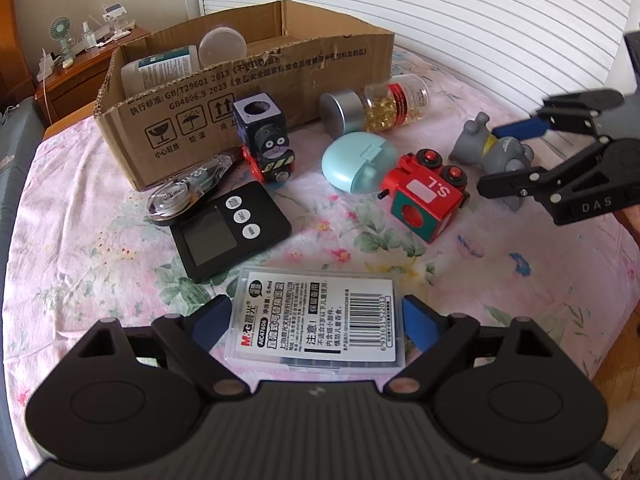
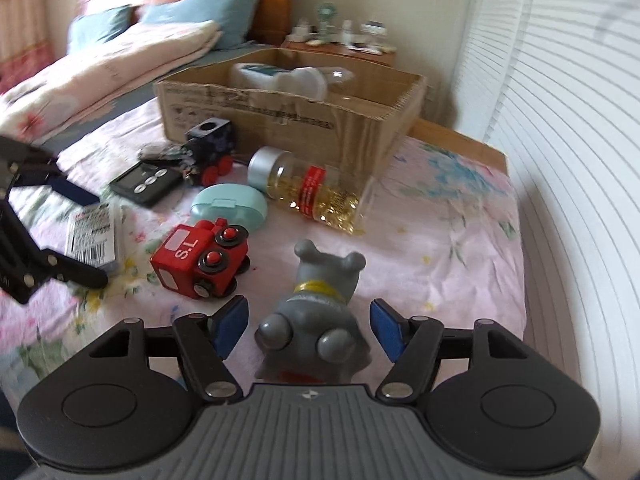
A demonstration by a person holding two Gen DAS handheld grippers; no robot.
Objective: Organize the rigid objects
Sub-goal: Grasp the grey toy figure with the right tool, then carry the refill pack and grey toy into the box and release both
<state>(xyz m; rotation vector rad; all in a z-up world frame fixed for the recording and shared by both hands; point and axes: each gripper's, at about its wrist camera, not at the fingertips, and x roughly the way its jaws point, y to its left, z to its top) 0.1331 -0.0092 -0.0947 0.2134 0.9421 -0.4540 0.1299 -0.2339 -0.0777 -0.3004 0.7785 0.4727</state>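
Note:
My left gripper (image 1: pixel 316 320) is open, its blue pads on either side of a clear plastic case with a barcode label (image 1: pixel 316 320), which lies flat on the floral sheet. My right gripper (image 2: pixel 308 320) is open around a grey toy figure (image 2: pixel 316 320) lying on the sheet; the pads stand apart from it. The right gripper also shows in the left wrist view (image 1: pixel 520 160), over the grey figure (image 1: pixel 480 148). A cardboard box (image 1: pixel 240 92) stands behind, holding a white bottle (image 1: pixel 160 68) and a round lid (image 1: pixel 222 46).
On the sheet lie a black timer (image 1: pixel 232 232), a correction tape (image 1: pixel 188 188), a dark toy train (image 1: pixel 266 140), a red toy train (image 1: pixel 428 196), a teal case (image 1: pixel 358 162) and a capsule bottle (image 1: pixel 380 108). A wooden nightstand (image 1: pixel 84 68) stands at back left.

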